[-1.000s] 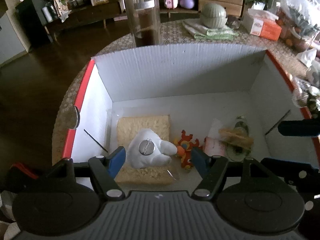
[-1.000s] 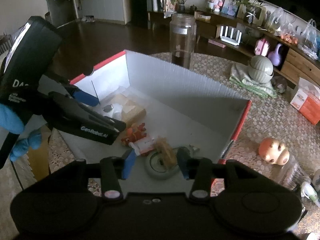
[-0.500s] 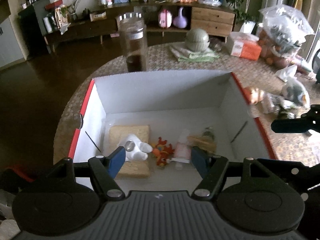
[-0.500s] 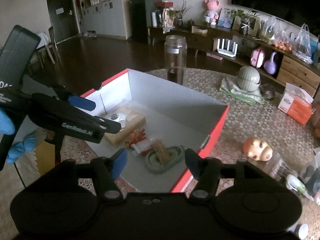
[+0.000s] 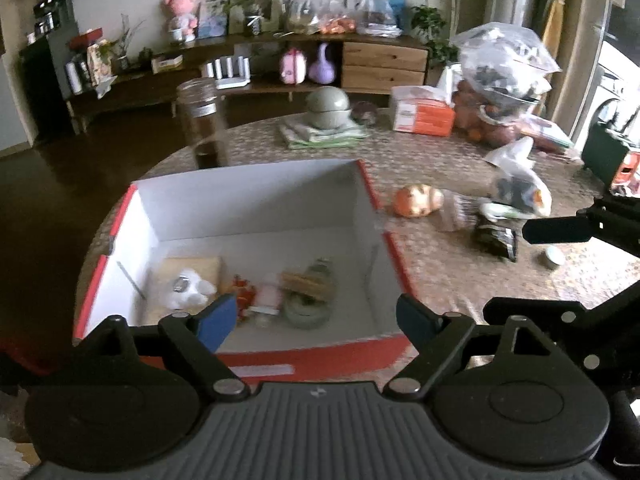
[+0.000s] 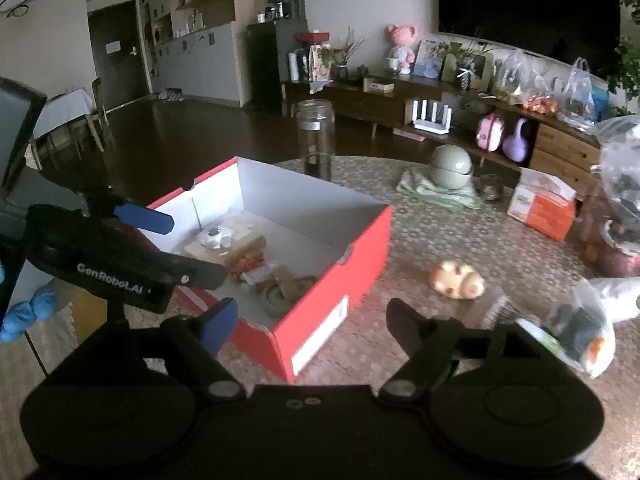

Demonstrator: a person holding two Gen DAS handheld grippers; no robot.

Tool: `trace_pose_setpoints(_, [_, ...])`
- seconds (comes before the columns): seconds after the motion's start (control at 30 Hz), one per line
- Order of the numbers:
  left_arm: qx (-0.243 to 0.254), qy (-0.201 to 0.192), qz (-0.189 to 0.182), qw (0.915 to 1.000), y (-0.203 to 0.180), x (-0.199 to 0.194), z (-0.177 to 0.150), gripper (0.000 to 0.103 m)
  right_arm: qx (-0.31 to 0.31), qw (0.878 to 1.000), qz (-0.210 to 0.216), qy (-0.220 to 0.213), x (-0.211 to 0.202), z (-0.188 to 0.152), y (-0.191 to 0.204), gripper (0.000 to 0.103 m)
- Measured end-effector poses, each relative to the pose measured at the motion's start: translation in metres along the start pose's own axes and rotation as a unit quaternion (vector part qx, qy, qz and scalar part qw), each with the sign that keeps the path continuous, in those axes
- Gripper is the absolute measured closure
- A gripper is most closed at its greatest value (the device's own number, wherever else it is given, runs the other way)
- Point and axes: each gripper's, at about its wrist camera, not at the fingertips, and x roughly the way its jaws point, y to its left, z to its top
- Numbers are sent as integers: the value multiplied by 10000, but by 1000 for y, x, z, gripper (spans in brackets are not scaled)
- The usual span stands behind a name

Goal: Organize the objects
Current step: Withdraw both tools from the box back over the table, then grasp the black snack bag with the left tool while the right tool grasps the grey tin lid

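Red cardboard box [image 5: 256, 354] being hovered over, left gripper [image 5: 316, 320] and right gripper [image 6: 312, 322] being opened, jaws spread, nothing pinched, toys lying inside the box.

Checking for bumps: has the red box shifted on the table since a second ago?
Cannot tell: the red box still sits just before the glass jar, though both cameras pulled back.

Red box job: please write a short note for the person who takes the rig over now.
Left tool: jaws opening, nothing between them.
Right tool: jaws opening, also empty.
Red box on the table holds a white toy on a sponge, an orange figure, a packet and a grey round piece.
Left outside: the orange toy head, small bags and a dark packet.
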Motion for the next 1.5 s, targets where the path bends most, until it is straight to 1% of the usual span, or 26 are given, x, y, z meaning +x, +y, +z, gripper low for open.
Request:
trace_pose_setpoints(0.07, [58,-19,-100,9999,-13,-2,-3,14,43,10000,-32,-25,-9,-7,-7,19])
trace_pose_setpoints(0.1, [92,-5,-157,9998,-19,-2,-4,11,77,9999,-69,-37,-14,-11,-12,18])
trace_pose_setpoints(0.13, [126,8,-211,9997,-26,-2,-5,6,108,9999,-114,-52,-18,-14,-16,18])
trace_pose_setpoints(0.2, [210,-13,-287,9994,-40,-3,-8,1,190,9995,-217,-82,-26,-23,-25,16])
trace_pose_setpoints(0.43, [410,-134,-524,9977,-85,-1,-17,0,465,9971,-590,-126,-53,-56,-65,13])
trace_pose_setpoints(0.57, [399,-72,-790,9960,-107,7,-21,0,674,9945,-793,-88,-63,-74,-90,13])
trace_pose_setpoints(0.63, [424,-42,-842,9955,-118,13,-23,0,781,9929,-899,-41,-67,-84,-103,13])
trace_pose_setpoints(0.77, [433,-46,-864,9953,-138,23,-20,0,902,9901,-1074,35,-73,-99,-125,13])
trace_pose_setpoints(0.97, [599,-118,-726,9955,-169,42,-8,0,1007,9867,-1273,120,-73,-115,-151,13])
trace_pose_setpoints(1.03, [674,-124,-665,9954,-180,52,-3,0,1059,9857,-1299,152,-70,-118,-160,13])
trace_pose_setpoints(1.13, [743,-98,-688,9948,-195,68,3,0,1099,9845,-1354,203,-63,-123,-171,13])
trace_pose_setpoints(1.23, [924,-57,-669,9935,-209,86,6,0,1160,9837,-1345,277,-54,-129,-182,13])
trace_pose_setpoints(1.4, [880,114,-732,9934,-218,118,15,0,1151,9835,-1328,428,-38,-135,-198,13])
trace_pose_setpoints(1.5, [959,133,-667,9931,-224,137,20,0,1106,9833,-1361,494,-27,-136,-205,13])
